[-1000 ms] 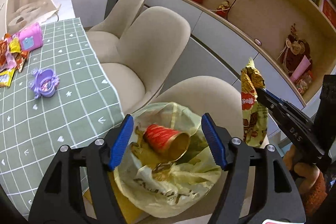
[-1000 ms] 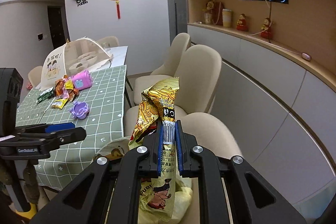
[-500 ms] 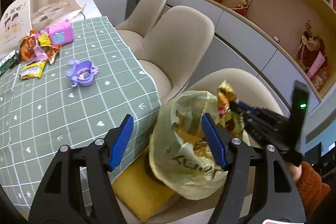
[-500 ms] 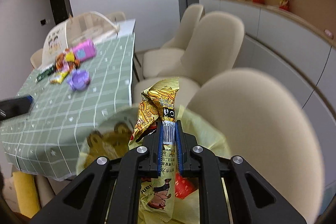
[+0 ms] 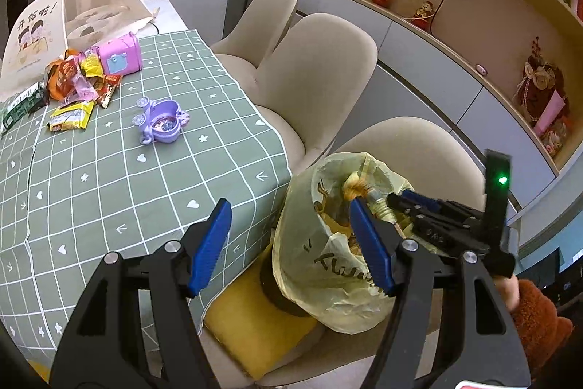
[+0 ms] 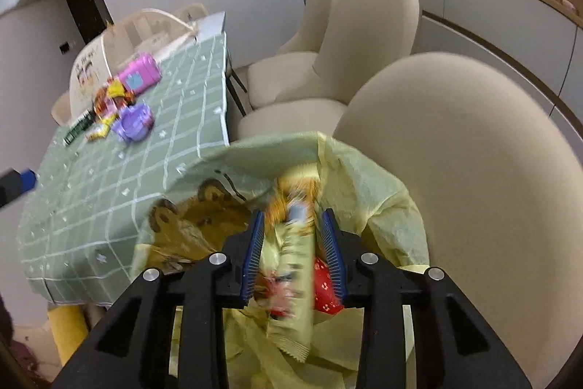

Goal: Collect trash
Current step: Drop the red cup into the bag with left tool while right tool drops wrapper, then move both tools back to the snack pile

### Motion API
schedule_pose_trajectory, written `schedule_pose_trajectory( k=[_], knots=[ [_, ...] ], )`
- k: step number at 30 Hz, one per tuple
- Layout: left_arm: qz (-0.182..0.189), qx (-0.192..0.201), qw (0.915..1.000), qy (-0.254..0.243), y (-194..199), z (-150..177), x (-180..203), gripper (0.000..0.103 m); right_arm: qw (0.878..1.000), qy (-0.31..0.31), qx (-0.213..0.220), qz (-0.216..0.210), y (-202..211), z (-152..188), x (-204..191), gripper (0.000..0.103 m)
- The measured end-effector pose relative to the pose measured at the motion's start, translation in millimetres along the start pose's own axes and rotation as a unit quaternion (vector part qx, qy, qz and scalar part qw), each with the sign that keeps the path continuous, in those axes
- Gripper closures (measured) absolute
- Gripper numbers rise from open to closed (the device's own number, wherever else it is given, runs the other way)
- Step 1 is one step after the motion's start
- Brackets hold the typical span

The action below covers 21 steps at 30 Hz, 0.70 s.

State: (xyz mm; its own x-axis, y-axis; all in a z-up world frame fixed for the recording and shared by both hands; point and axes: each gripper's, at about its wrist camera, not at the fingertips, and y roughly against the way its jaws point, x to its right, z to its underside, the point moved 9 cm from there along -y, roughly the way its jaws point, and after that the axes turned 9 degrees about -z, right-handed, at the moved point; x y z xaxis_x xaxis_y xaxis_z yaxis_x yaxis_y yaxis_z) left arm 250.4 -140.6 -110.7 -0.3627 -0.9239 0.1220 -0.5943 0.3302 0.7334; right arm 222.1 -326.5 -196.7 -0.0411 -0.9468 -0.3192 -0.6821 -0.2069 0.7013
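Right gripper (image 6: 293, 250): jaws parted over the mouth of the yellow trash bag (image 5: 328, 265); snack wrapper (image 6: 291, 243) blurred between them, apparently loose, no pinch visible.
Left gripper (image 5: 291, 243): wide open, empty, hovering above the desk edge beside the bag.
Bag: on the near chair (image 5: 419, 148), touching the overhang of the desk (image 5: 91, 188); red cup (image 6: 324, 283) inside.
Remaining trash: wrapper pile (image 5: 73, 90) at the far end of the desk, just beside the pink toy case (image 5: 120, 53); purple toy (image 5: 160, 123) nearer, apart.
Handling: wrappers light, thin, crinkly, slippery; likely best pinched at a flat sealed edge.
Room: open cloth between bag and pile; chair backs close on the right.
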Motion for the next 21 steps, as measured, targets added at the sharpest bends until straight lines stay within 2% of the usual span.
schedule_pose_trajectory(
  k=[4,7,11,15,21],
  knots=[
    [-0.003,-0.003,0.9999,0.009,0.8,4.8,-12.3,0.039,1.0,0.007,0.019,-0.004,17.1,-6.6,-9.2,0.071],
    [-0.008,-0.005,0.9998,0.018,1.2,7.2,-26.7,0.039,0.999,0.011,0.035,-0.017,30.8,-14.7,-21.1,0.065],
    [-0.018,-0.003,0.9994,0.03,-0.3,6.5,-52.1,0.039,0.998,0.033,0.047,-0.036,42.5,-27.0,-50.4,0.064],
    [-0.033,0.005,0.9984,0.046,-0.3,1.6,-92.2,0.039,0.994,0.083,0.066,-0.031,45.4,-42.4,-93.0,0.064],
    [-0.057,0.013,0.9952,0.078,-7.3,-8.9,-182.9,0.039,0.988,0.135,0.069,-0.03,21.9,-68.2,-160.3,0.064]
  ],
)
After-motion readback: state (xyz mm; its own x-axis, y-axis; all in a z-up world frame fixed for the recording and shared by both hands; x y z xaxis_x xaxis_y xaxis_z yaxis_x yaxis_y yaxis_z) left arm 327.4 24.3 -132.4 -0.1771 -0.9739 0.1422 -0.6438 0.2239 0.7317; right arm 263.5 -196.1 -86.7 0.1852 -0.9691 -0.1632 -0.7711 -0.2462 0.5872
